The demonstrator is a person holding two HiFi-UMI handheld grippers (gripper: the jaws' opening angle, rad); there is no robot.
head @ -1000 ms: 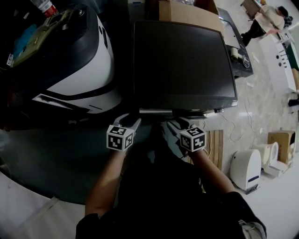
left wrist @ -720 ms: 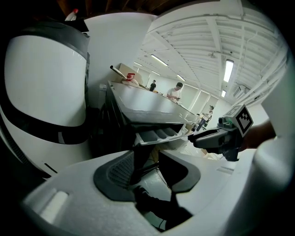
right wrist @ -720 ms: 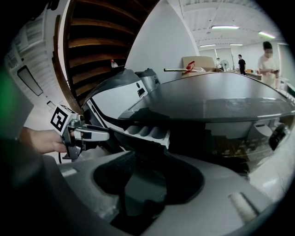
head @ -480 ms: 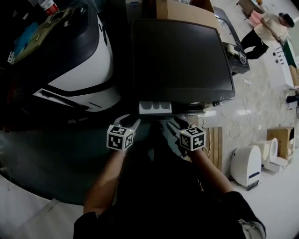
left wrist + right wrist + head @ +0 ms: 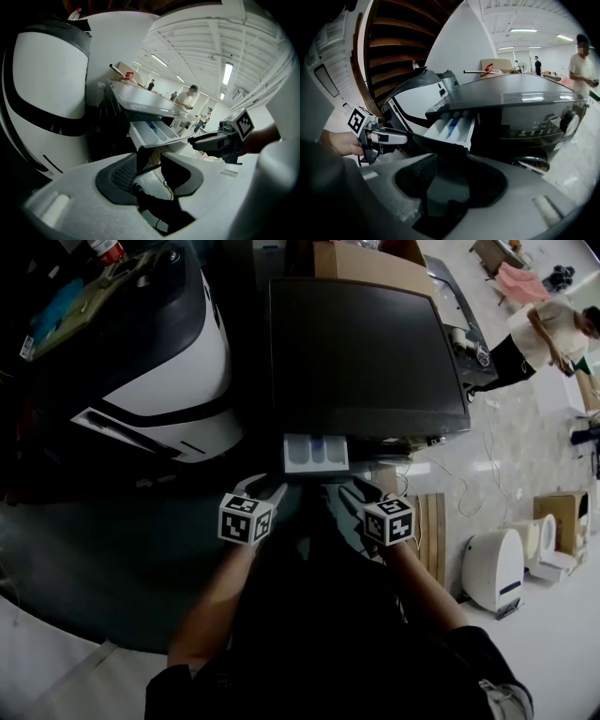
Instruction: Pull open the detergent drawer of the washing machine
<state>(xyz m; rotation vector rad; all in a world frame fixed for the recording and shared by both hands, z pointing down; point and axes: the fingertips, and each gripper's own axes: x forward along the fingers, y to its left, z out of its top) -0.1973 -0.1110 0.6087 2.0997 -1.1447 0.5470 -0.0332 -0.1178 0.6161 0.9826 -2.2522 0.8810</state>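
Observation:
The washing machine (image 5: pixel 366 352) has a dark top. Its white detergent drawer (image 5: pixel 316 454) sticks out of the front, showing several compartments (image 5: pixel 154 133), one with a blue insert (image 5: pixel 452 125). My left gripper (image 5: pixel 267 486) is at the drawer's left front corner. The end of the dark front panel stands between its wide-set jaws (image 5: pixel 149 157), and they grip it. My right gripper (image 5: pixel 361 486) is at the right front corner. The panel's other end reaches in over its jaws (image 5: pixel 457 161), where it is too dark to see whether the pads press.
A large rounded white-and-black machine (image 5: pixel 178 371) stands close on the left. A cardboard box (image 5: pixel 375 263) sits behind the washer. On the floor to the right are a wooden board (image 5: pixel 433 521), a small white appliance (image 5: pixel 492 573) and a box (image 5: pixel 562 517). A person (image 5: pixel 548 329) stands far right.
The drawer has slid out of the washer's front, from almost flush to well out. Both grippers have drawn back toward me with it.

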